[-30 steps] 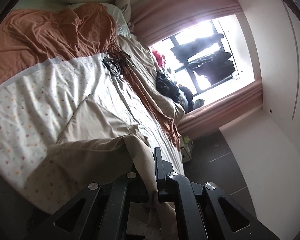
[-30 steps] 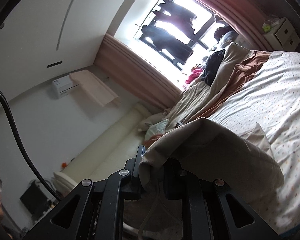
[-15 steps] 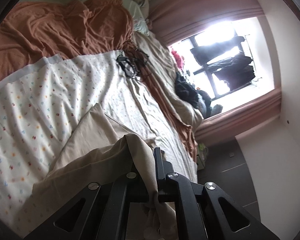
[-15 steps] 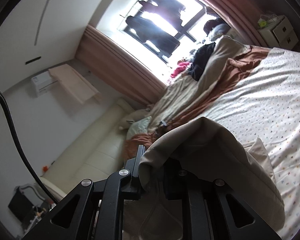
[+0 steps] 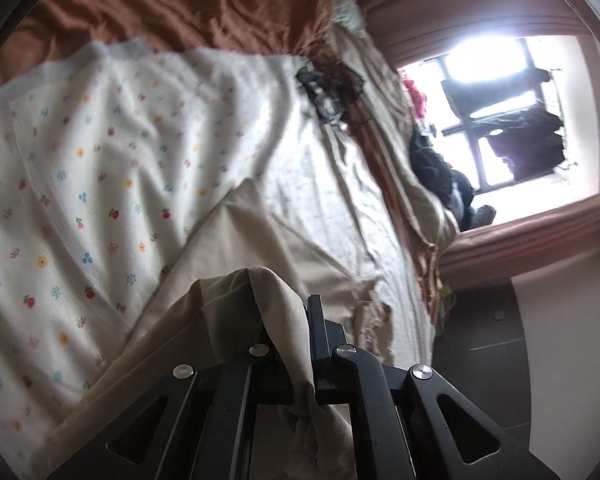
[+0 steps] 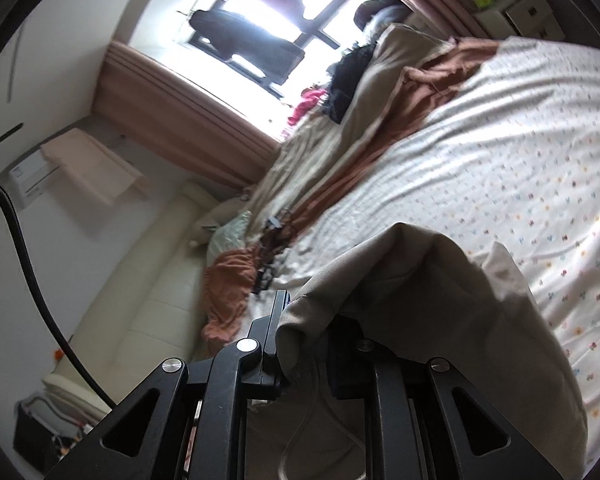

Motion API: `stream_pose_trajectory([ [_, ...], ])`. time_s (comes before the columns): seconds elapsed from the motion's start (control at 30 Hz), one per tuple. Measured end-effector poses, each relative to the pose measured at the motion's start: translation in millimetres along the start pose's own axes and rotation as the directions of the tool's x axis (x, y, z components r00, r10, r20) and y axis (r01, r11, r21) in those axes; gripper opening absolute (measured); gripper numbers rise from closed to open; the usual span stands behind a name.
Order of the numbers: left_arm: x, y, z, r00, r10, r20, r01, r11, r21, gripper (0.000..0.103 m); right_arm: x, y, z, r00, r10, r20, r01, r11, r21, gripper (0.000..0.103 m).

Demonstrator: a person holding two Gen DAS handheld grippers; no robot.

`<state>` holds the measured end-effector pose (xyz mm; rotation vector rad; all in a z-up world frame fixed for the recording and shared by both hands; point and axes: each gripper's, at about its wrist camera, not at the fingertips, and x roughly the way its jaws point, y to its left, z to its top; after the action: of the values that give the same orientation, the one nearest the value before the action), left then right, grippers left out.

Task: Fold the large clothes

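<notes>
The left gripper [image 5: 300, 344] has its jaws squeezed tight on a fold of the beige cloth [image 5: 256, 248]. The cloth bunches up over the fingers and hangs down between them. From there it runs out flat onto the flowery sheet [image 5: 100, 152] on the bed. It looks like this edge is held up so it can be carried over the rest of the cloth to make a fold.

Past the sheet there is a brown blanket [image 5: 188, 4] and a small dark tangle of things [image 5: 324, 92]. They lie away from the cloth. The window [image 5: 500, 112] is bright, with dark clothes hanging in it.

The right gripper [image 6: 304, 344] also has its jaws pinched on the beige cloth [image 6: 440, 300]. The cloth puffs up over the far finger and falls to the right, onto the flowery sheet [image 6: 500, 140]. A thin cord or seam dangles below the jaws; I cannot tell which.

Both grippers hold the cloth by one edge, I think, so that it stays stretched between them. The rest of the cloth rests on the bed, so the fold does not look done yet.
</notes>
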<state>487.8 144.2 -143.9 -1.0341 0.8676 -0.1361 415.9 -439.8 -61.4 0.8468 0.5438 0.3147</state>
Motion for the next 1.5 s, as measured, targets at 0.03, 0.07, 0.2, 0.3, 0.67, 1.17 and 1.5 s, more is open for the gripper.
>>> stream_pose_trajectory([
  [0.03,6,4,1,1.000,0.009,-0.005,-0.009,1.000,-0.006,0.003,5,-5,-1,1.000,-0.011,-0.004,0.011,1.000,0.008,0.021],
  [0.07,12,7,2,1.000,0.011,-0.011,-0.011,1.000,-0.010,0.003,11,-11,-2,1.000,-0.021,-0.009,0.021,1.000,0.023,0.022],
  [0.2,38,15,7,0.997,0.050,-0.056,-0.049,0.999,0.010,0.023,31,-31,-5,0.997,-0.050,-0.060,0.054,0.995,0.080,0.049],
  [0.3,42,18,8,0.998,0.007,-0.063,-0.009,1.000,-0.020,0.074,41,-31,-10,0.993,-0.064,-0.104,0.073,0.994,0.083,0.095],
  [0.67,20,-1,-15,0.998,0.049,-0.033,-0.046,0.996,0.083,0.090,44,5,-48,0.965,-0.175,-0.193,0.163,0.984,-0.078,0.096],
  [1.17,-9,-7,-48,0.968,0.249,0.024,-0.247,0.934,0.260,0.073,150,85,-107,0.866,-0.341,-0.365,0.193,0.902,-0.386,0.043],
  [1.5,-53,43,-58,0.942,0.326,0.077,-0.335,0.924,0.186,0.068,245,90,-143,0.728,-0.530,-0.434,0.294,0.814,-0.501,0.042],
])
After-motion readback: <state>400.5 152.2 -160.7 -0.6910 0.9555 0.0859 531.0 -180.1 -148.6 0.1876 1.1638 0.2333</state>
